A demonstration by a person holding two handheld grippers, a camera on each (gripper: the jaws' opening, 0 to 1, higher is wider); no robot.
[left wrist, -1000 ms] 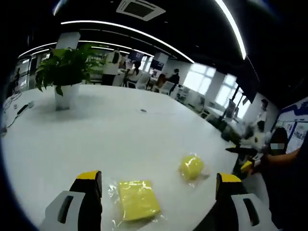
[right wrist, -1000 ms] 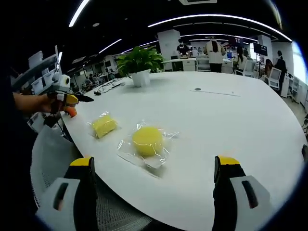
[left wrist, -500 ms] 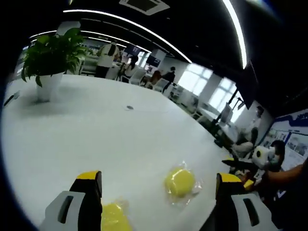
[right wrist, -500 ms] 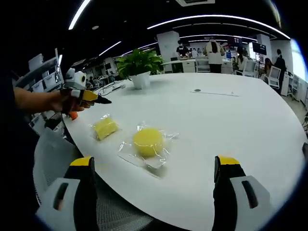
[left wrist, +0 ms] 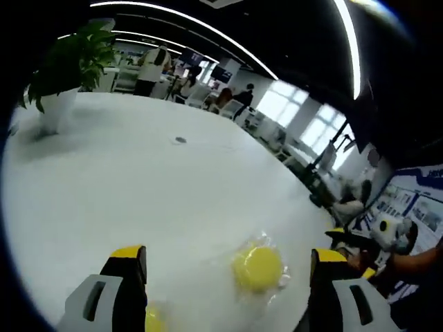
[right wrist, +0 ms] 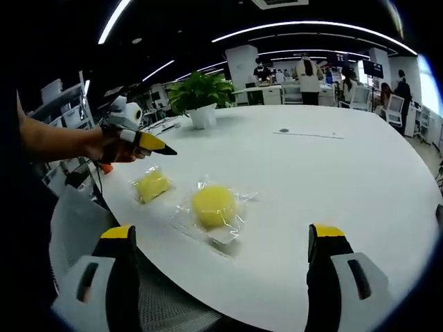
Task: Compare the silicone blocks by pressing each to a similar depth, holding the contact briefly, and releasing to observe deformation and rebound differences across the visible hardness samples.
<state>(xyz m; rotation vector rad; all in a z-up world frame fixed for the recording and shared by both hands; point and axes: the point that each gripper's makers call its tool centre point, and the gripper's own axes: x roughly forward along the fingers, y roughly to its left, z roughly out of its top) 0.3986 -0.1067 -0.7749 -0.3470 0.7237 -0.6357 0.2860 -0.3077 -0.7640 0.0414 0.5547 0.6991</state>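
Across the wide white round-edged table (right wrist: 332, 180) the open-plan office spreads out under a dark ceiling crossed by curved white light strips (right wrist: 311, 26), with people standing and sitting at desks far behind and bright windows (left wrist: 304, 117) along one side. Near the far edge of the table stands one green leafy plant in a white pot (right wrist: 202, 93). Both claws stand wide apart and grip nothing: the right gripper (right wrist: 225, 277) hangs over the near table edge, its yellow-tipped jaws either side of the samples but well clear of them, and the left gripper (left wrist: 225, 277) hovers above the tabletop, seen from the other camera held in a hand (right wrist: 111, 146) over the table's left edge, just beyond the square sample. Two yellow silicone samples lie on the table, each in clear plastic wrap: one round yellow silicone block (right wrist: 212, 205) towards the middle and one smaller square yellow silicone block (right wrist: 153, 185) beside it, apart from each other.
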